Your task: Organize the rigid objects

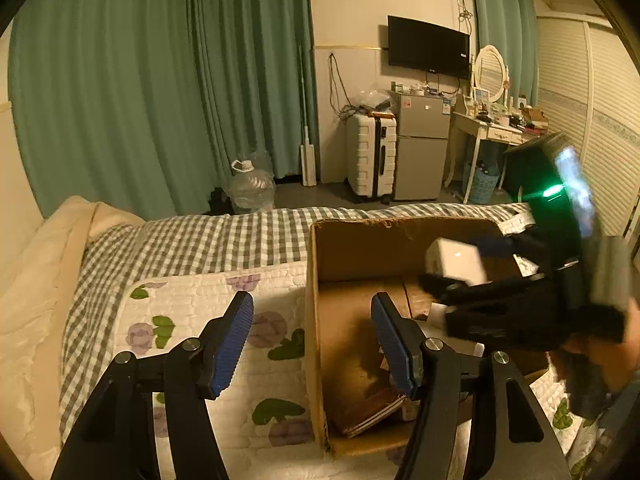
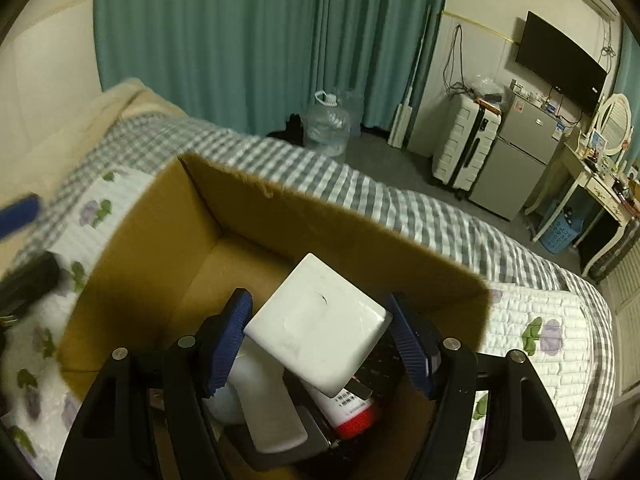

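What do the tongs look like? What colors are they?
Both tongs are black, with two flat fingers. The left tongs have blue ribbed pads on the inner faces and round silver bolts at the joints. The right tongs look just the same: black frame, blue ribbed pads, silver bolts. Seen from the left camera, the right tool's body shows a small green light. No cables or sleeves show.

white adapter [image 2: 316, 324], brown cardboard box [image 2: 160, 240], grey-checked bedsheet [image 1: 192, 240], green curtains [image 1: 160, 80]

The cardboard box's [image 2: 280, 216] far-left corner lies bare; near its front wall, a red-capped bottle [image 2: 354, 412] and apparently stacked white items [image 2: 264, 412] crowd the floor.
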A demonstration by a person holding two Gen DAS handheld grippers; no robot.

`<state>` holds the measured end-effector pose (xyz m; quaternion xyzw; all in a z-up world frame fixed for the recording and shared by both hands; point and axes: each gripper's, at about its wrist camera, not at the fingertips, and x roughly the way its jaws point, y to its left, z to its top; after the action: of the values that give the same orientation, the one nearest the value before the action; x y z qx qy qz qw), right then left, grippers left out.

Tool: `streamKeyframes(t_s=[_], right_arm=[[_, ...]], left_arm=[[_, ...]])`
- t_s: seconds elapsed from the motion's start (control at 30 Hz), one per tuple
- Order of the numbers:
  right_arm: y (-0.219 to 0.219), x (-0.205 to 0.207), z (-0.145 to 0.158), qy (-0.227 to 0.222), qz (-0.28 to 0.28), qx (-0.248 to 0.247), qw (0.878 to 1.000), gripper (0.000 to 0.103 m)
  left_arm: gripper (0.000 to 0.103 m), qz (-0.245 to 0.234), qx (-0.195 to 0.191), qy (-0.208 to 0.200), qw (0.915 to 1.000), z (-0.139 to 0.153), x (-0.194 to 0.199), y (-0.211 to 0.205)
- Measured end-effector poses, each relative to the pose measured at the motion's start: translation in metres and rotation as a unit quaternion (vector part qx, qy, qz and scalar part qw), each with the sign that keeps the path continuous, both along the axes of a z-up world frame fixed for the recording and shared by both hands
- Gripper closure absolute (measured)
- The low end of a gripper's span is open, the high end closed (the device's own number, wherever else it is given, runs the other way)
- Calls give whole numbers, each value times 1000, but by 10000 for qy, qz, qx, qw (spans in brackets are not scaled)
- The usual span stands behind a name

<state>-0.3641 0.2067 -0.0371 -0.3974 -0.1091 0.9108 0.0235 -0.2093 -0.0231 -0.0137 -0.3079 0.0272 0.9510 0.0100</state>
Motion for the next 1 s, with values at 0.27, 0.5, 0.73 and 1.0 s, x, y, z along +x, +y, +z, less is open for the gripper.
streamKeyframes(t_s=[0.27,0.5,0.73,1.0], right_arm=[[1,64,44,742,-347,113,9966,13],[5,155,111,1229,-712,-624,9879,2],[13,229,137,1773,-744,-624,9794,0],[11,245,103,1694,-799,-269,9819,0]], left_arm=[[37,97,-5,431,9990,33,35,-3],[28,14,24,1201,9928,92,90,8],[23,41,77,1414,9899,114,123,21],[23,21,166,1457,9892,73,135,34]])
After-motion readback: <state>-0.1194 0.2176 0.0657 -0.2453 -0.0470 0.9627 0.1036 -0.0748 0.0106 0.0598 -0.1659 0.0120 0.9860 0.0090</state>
